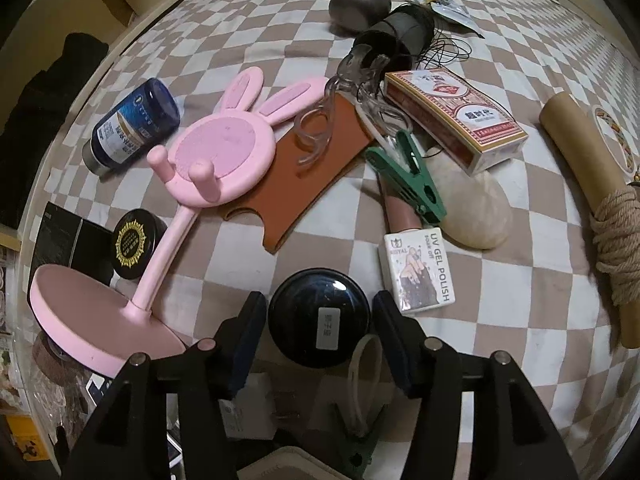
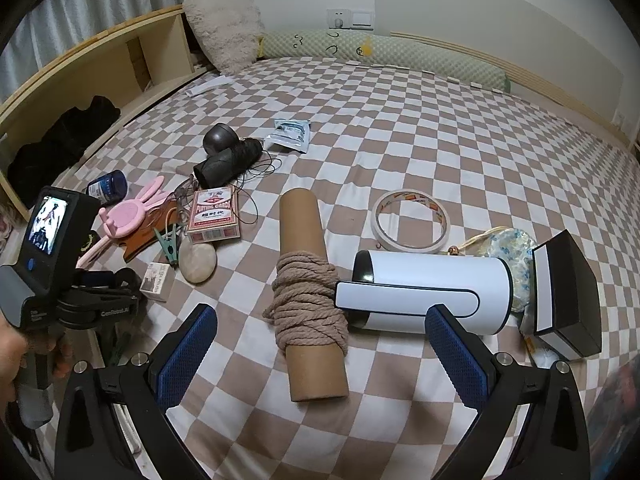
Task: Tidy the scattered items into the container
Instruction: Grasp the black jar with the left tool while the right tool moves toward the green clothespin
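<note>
My left gripper [image 1: 318,320] is open, its jaws on either side of a round black jar [image 1: 319,316] at the bed's near edge; they do not touch it. Scattered ahead are a pink bunny stand [image 1: 192,184], a blue bottle [image 1: 128,132], a brown leather piece [image 1: 304,172], a green clip [image 1: 408,176], a gel polish box [image 1: 420,272], a card box [image 1: 456,120] and a pale stone [image 1: 476,208]. My right gripper [image 2: 320,344] is open and empty over a cardboard tube wound with rope [image 2: 308,292]. The container is partly seen below the left gripper [image 1: 280,460].
By the right gripper lie a white cylinder device [image 2: 432,292], a tape roll [image 2: 412,220], a black box [image 2: 568,288] and a patterned pouch [image 2: 516,248]. Farther back are black thread spools [image 2: 232,160], a dark ball [image 2: 218,138] and a packet [image 2: 290,130]. A wooden shelf [image 2: 100,64] runs along the left.
</note>
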Tool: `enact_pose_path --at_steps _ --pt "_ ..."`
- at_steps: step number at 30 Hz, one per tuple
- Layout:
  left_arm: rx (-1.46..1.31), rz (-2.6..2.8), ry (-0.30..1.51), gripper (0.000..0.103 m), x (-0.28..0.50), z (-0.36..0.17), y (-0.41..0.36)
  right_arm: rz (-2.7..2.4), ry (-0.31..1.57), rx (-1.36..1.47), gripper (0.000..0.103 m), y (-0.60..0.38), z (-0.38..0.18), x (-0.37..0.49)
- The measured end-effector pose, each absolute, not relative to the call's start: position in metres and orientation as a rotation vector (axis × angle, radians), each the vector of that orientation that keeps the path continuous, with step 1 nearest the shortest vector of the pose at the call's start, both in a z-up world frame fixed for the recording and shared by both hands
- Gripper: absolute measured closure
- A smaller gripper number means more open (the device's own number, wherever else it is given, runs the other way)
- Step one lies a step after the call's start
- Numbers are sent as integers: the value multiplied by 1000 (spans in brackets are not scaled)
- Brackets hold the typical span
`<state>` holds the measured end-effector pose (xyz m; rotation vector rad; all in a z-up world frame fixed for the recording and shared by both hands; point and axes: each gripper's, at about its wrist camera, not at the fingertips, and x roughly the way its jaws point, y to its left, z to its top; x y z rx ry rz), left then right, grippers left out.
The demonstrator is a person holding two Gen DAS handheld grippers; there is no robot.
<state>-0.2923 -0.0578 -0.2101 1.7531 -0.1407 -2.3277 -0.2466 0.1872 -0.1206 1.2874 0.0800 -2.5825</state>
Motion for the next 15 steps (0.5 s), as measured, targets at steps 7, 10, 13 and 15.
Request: enact_pose_path --at_steps 7,10,13,15 --pt "1765 -2362 -143 53 -293 -210 -56 -2561 101 1288 0 181 -121 -245" --pt "1778 -2374 -106 53 -292 -209 -59 -2551 111 1289 0 178 -122 -244" --pt "1779 -2387 -79 53 -290 -206 -62 -2558 119 1269 0 173 -118 -241" --pt "1767 -2400 -67 53 -289 -202 -63 -2547 118 1258 0 167 -117 -239"
